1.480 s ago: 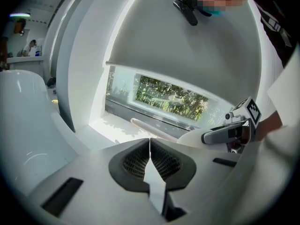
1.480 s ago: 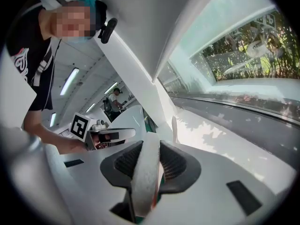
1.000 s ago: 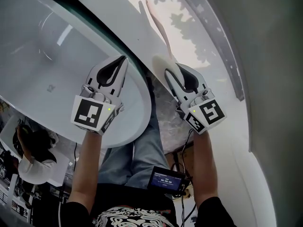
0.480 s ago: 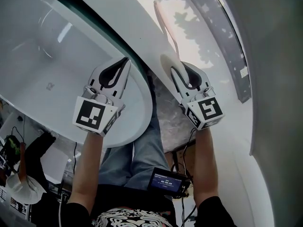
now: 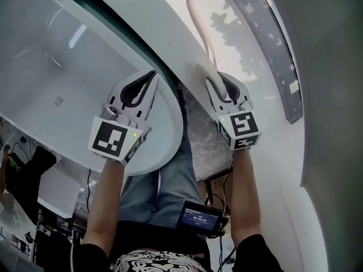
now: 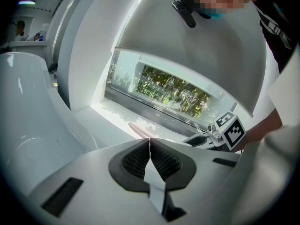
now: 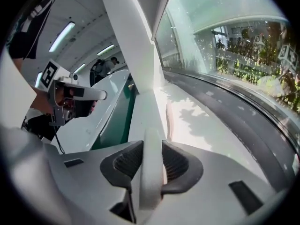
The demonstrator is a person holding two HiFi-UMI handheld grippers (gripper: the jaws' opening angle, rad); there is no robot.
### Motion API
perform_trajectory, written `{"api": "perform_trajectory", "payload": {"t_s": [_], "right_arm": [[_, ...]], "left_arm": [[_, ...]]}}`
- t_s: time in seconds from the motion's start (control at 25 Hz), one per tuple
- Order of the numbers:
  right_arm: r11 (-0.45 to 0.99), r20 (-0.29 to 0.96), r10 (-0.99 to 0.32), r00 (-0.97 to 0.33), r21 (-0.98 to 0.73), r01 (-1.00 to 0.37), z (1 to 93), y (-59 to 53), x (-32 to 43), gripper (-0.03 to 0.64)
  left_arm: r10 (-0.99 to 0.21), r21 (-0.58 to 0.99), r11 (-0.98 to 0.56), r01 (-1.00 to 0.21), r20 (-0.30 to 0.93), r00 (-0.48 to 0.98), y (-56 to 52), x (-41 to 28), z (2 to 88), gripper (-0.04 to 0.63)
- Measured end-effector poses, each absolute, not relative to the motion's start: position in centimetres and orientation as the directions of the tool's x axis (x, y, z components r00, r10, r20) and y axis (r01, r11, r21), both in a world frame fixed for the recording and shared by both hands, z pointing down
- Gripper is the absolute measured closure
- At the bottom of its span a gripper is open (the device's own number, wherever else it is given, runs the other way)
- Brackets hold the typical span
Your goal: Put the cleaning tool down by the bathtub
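Cleaning tool, slim, pale cream handle running into a long pinkish strip (image 5: 201, 33), held at the side of the white glossy bathtub (image 5: 68, 67).

Count: one tool, one bathtub, two hand-held grippers. The right hand-held gripper (image 5: 212, 78) is clenched on the cream handle, pads pressing both its sides, and is angled downward so that the strip stretches out along the white ledge (image 5: 164, 16) on the bathtub's outer side. This looks like a lay-down not yet finished. Whether the strip already touches the ledge cannot be told. The left hand-held gripper (image 5: 148, 75) has its jaws together on nothing and is held over the bathtub's rim, apart from the tool, likely kept idle so that the lay-down stays a one-handed job.
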State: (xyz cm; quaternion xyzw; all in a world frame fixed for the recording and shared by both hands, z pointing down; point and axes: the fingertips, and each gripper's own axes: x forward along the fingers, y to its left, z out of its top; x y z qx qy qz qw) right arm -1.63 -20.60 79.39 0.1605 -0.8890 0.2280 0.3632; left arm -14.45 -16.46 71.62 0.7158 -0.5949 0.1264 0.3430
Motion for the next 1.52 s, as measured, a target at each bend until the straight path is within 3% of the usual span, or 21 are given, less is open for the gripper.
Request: {"api": "perform_trajectory", "payload": {"t_s": [0.32, 1.08, 1.52], "right_arm": [[0.815, 0.776, -0.289, -0.561, -0.108, -0.569, 79.9, -22.5, 0.4, 0.437], [0.799, 0.803, -0.307, -0.511, -0.074, -0.597, 79.4, -23.2, 2.4, 0.420], [0.795, 0.762, -0.391, -0.516, -0.002, -0.606, 75.8, -23.2, 3.2, 0.422]], "left_arm": [[-0.755, 0.355, -0.039, -0.934, 0.602, 0.260, -15.7, -14.1, 72.0, 0.578], [-0.763, 0.357, -0.044, -0.933, 0.591, 0.262, -16.4, -13.9, 71.2, 0.578], [-0.773, 0.343, -0.063, -0.937, 0.577, 0.263, -16.8, -13.9, 69.7, 0.578]]}}
